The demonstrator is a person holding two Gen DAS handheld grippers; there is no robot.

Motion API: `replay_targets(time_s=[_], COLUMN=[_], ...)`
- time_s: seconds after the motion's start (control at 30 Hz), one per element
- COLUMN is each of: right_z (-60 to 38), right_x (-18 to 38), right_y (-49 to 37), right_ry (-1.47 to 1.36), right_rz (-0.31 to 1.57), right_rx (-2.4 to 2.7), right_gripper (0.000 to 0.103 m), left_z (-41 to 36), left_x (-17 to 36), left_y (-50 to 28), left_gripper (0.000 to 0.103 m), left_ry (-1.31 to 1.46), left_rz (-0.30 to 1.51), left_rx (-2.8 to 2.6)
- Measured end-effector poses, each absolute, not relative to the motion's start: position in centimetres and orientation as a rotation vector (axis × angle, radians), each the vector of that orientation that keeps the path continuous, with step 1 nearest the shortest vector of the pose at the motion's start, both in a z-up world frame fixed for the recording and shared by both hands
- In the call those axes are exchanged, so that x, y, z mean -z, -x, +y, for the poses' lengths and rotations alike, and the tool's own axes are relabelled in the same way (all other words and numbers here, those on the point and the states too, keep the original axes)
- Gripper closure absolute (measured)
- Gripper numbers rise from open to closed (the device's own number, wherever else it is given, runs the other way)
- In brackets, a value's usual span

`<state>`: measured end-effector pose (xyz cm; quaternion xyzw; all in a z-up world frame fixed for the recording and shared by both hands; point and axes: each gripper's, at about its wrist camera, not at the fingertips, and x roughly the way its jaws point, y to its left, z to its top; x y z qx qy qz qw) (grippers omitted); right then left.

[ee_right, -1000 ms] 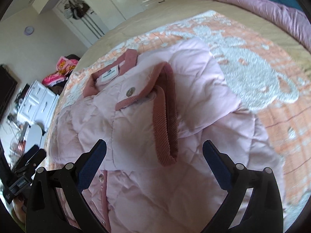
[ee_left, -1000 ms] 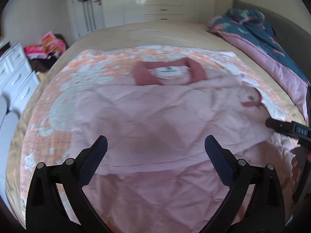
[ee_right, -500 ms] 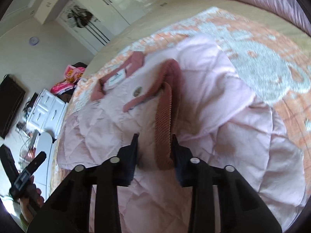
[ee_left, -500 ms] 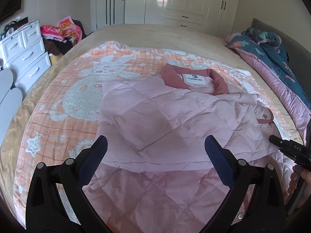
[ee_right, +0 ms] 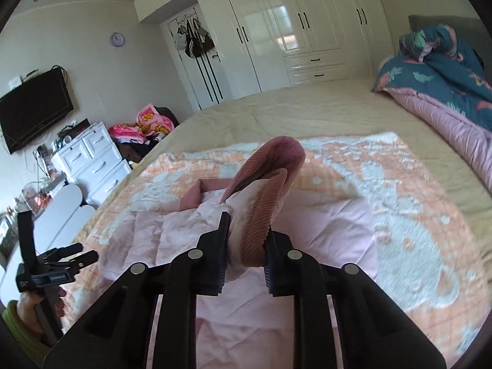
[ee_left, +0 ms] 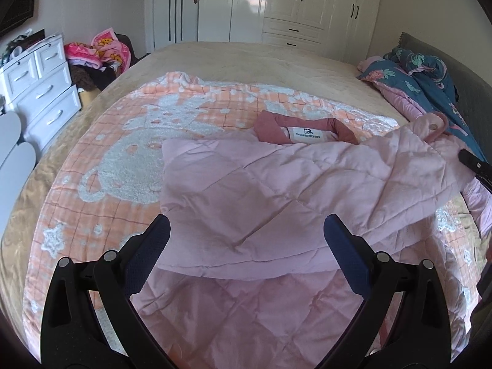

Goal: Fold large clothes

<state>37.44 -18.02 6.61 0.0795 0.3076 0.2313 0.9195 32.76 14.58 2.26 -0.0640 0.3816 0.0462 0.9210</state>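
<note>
Pink quilted fabric fills most of what we see: the jacket (ee_left: pixel 246 190) lies spread on an orange-and-white blanket (ee_left: pixel 129 160) over the bed (ee_left: pixel 246 61), directly ahead of and beneath the left gripper (ee_left: pixel 246 240). We note the left gripper's fingers (ee_left: pixel 147 252) stand wide apart with nothing between them; they hover above the jacket's folded lower panel, and no contact with the cloth is visible. Beyond the fingertips sits the darker pink collar (ee_left: pixel 304 129) with its white label. In the right wrist view, the right gripper (ee_right: pixel 246 240) is clenched on the jacket's ribbed cuff (ee_right: pixel 261 215); its jaws have just been closing, and the cuff with a bunch of pale pink sleeve fabric is pinched between the pads. We see the cuff standing up out of the fingers, curling over above the fingertips, so that end of the sleeve is lifted clear of the jacket body, which lies past and below the fingers. To the left of the right fingers, low in that view, we see the left gripper from outside, held by a hand (ee_right: pixel 33 310). Farther beyond both sets of fingers stand white wardrobes (ee_right: pixel 292 30), and off to the right side lies a crumpled blue floral duvet (ee_right: pixel 446 67).
</note>
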Motion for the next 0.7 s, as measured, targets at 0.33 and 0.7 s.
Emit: replay_targets(time_s=[0.33, 0.7], right_z=[-18.9, -18.9], right_x=[-1.8, 0.9], right_y=[-38.2, -38.5], right_ry=[-0.188, -0.159], right_rz=[0.724, 0.820], right_rx=[-0.410, -0.350], right_gripper=[0.085, 0.071], left_z=[12.8, 11.9], left_x=[-1.4, -0.7], left_y=[-34.4, -35.6], left_gripper=[0.009, 0.009], left_ry=[0.089, 0.080], left_rz=[0.810, 0.828], left_rx=[-0.077, -0.066])
